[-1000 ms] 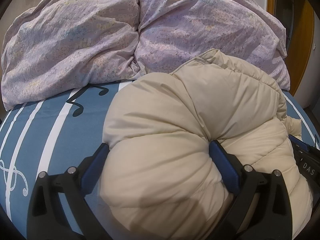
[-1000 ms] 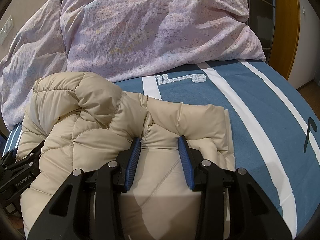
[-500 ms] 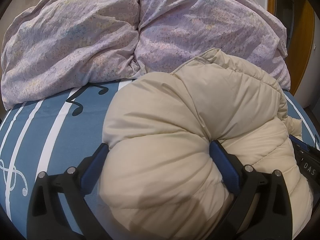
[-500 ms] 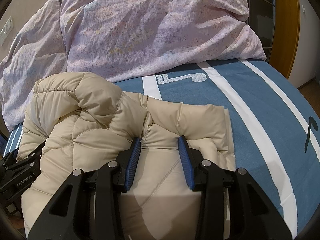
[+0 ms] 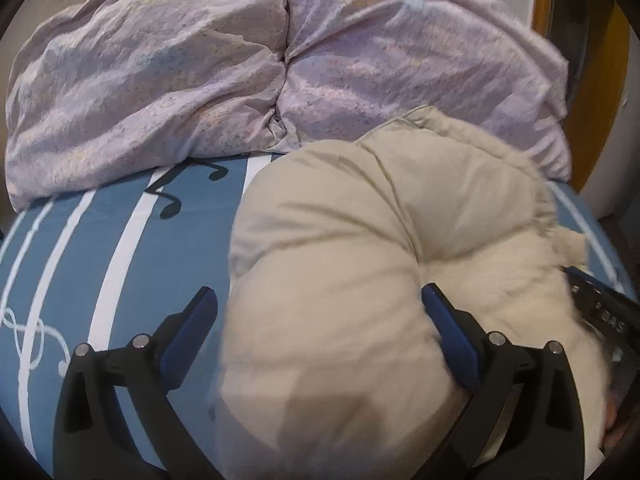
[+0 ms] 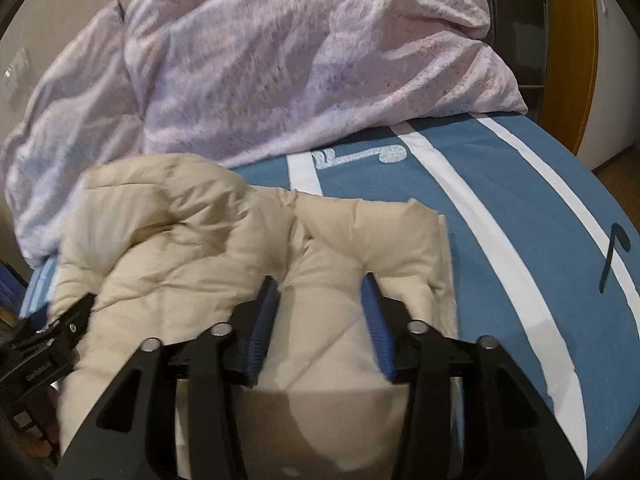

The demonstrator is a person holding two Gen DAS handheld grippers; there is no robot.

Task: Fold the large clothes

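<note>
A puffy beige jacket (image 5: 360, 220) lies bunched on the blue bed sheet (image 5: 120, 240). My left gripper (image 5: 316, 292) is open wide around a rounded bulge of it. The right pad touches the fabric, while the left finger (image 5: 192, 320) stands clear with sheet showing in the gap. In the right wrist view the jacket (image 6: 160, 240) fills the lower left. My right gripper (image 6: 320, 280) has a fold of it between its blue pads. Its jaws are opening, and the fabric still fills the gap and touches both pads.
A crumpled lilac duvet (image 5: 200, 80) is heaped across the far side of the bed (image 6: 300, 60). The blue sheet (image 6: 500, 220) with white stripes and music notes stretches to the right. A wooden door frame (image 6: 572, 40) stands beyond the bed's right edge.
The left gripper's jaws have spread and its left finger has come off the jacket. The right gripper's jaws have widened a little around the fold. The jacket has barely shifted.
</note>
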